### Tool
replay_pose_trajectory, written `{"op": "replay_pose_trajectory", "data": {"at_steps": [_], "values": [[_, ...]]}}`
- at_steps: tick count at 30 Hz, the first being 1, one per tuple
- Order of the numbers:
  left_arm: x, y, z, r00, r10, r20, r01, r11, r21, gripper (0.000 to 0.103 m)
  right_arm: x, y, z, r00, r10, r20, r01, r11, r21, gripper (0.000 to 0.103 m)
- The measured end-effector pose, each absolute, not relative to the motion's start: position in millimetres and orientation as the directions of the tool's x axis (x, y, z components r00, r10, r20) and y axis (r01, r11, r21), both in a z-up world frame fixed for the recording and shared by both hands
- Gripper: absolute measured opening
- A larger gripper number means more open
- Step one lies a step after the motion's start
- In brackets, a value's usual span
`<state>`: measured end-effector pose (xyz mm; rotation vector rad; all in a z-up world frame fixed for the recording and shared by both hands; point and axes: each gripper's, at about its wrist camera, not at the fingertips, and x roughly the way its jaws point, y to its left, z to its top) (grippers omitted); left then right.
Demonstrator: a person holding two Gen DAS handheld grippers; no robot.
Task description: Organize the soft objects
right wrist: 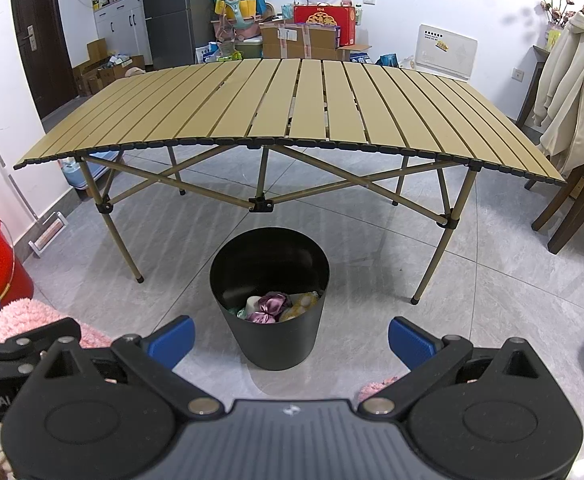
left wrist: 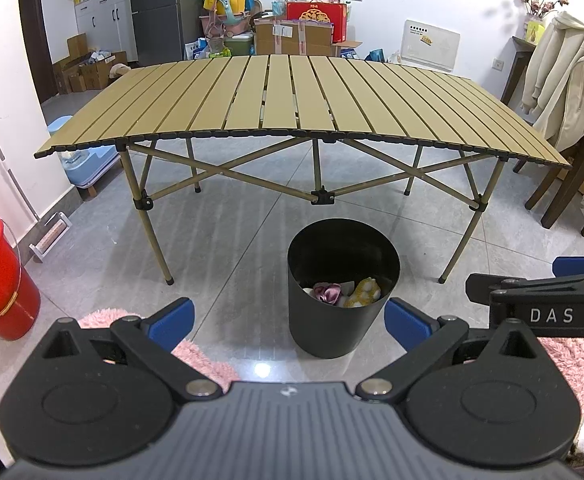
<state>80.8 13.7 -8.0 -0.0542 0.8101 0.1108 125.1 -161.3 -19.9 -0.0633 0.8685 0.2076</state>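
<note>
Low in centre frame, a black bin (left wrist: 342,292) on the floor holds the soft toys (left wrist: 346,292), likely gathered for tidiness. Both grippers, left (left wrist: 287,320) and right (right wrist: 292,338), hover empty, jaws apart; the table (left wrist: 292,96) is bare.

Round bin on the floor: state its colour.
Black, inside and out; the round bin shows best in the right wrist view.

Home living space: fridge (left wrist: 159,8), stacked cardboard boxes (left wrist: 292,36), coat-draped dining chair (left wrist: 568,128), folding table (left wrist: 292,96).
</note>
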Motion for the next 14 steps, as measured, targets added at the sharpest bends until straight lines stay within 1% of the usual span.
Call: {"op": "replay_pose_trajectory", "data": {"at_steps": [14], "values": [[82.4,14.9,-9.1,0.685,0.069,-0.726,-0.118,0.993,-0.017,0.103,126.1,-161.5,-21.8,0.624,0.156,-0.766,-0.210,0.977,0.028,0.103]]}}
